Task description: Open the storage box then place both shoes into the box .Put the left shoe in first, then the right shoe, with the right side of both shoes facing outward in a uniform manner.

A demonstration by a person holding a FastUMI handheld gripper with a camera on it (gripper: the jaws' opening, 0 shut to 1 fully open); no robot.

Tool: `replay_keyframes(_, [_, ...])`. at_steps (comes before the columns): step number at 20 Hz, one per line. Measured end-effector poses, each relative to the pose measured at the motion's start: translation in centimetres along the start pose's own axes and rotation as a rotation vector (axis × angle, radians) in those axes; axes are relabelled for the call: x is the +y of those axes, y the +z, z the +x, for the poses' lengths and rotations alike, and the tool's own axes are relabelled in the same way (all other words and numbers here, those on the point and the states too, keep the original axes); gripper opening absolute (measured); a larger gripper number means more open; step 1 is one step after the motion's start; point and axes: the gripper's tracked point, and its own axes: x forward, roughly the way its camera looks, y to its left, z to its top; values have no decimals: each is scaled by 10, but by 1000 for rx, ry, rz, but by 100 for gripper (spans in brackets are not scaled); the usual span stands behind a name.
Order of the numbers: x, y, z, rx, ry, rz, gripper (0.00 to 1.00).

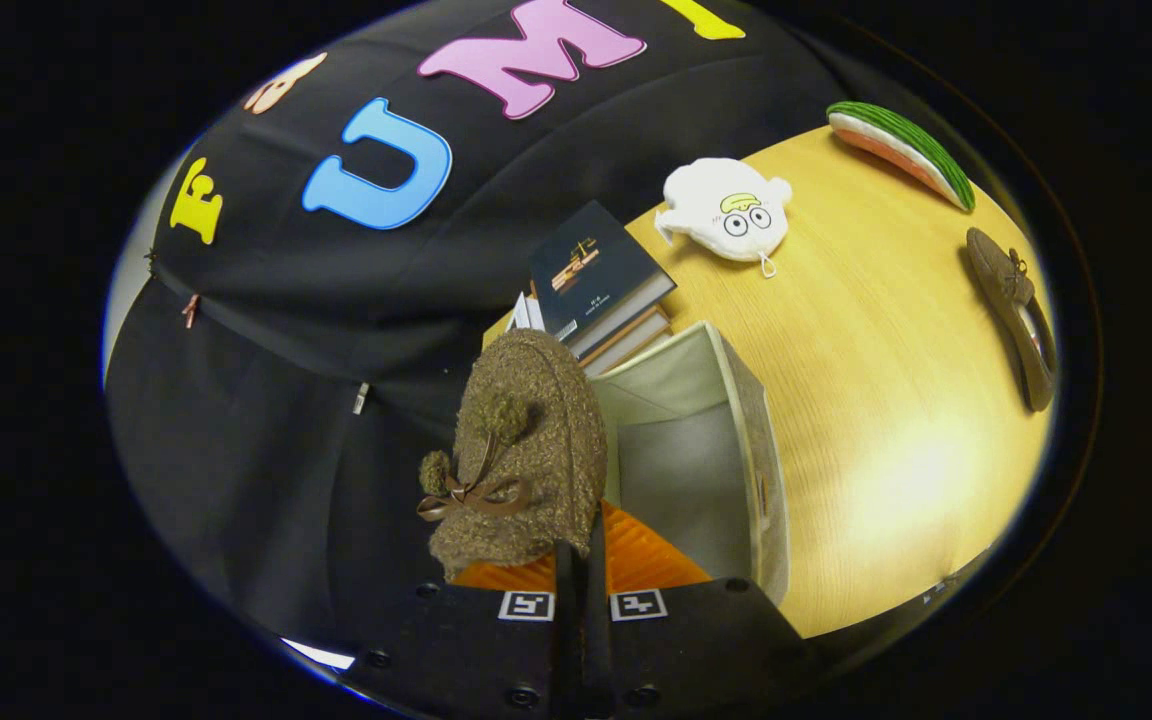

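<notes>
Gripper view: two shoes are present. One fuzzy brown shoe with a bow and pom-poms is clamped by the fingers, which are drawn nearly together on its rear edge; its toe points away from them, and it hangs beside the open top of the storage box. The second shoe lies on its side at the far edge of the desk, well apart from the fingers and the box.

One storage box stands on the desk just ahead of the fingers, open, with a pale grey fabric lining; no object is visible inside it. The held shoe is at the box's left rim, partly over it.

One stack of books sits beyond the box, touching or just beside its far corner. One white plush toy lies on the desk beyond the books. One watermelon-slice cushion lies near the desk's far edge.
</notes>
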Motion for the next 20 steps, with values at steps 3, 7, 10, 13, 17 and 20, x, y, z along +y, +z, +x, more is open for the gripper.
replay_keyframes(3, [-11, -11, 24, 24, -70, -33, 6])
replay_keyframes(7, [-11, -27, 49, 54, -113, -59, 7])
replay_keyframes(10, [-10, -34, 65, 65, -130, -75, 14])
replay_keyframes(13, [-6, -42, 73, 78, -121, -100, 40])
replay_keyframes(17, [16, -31, 62, 49, -34, -143, 99])
replay_keyframes(20, [19, -2, 32, -30, -21, -287, 98])
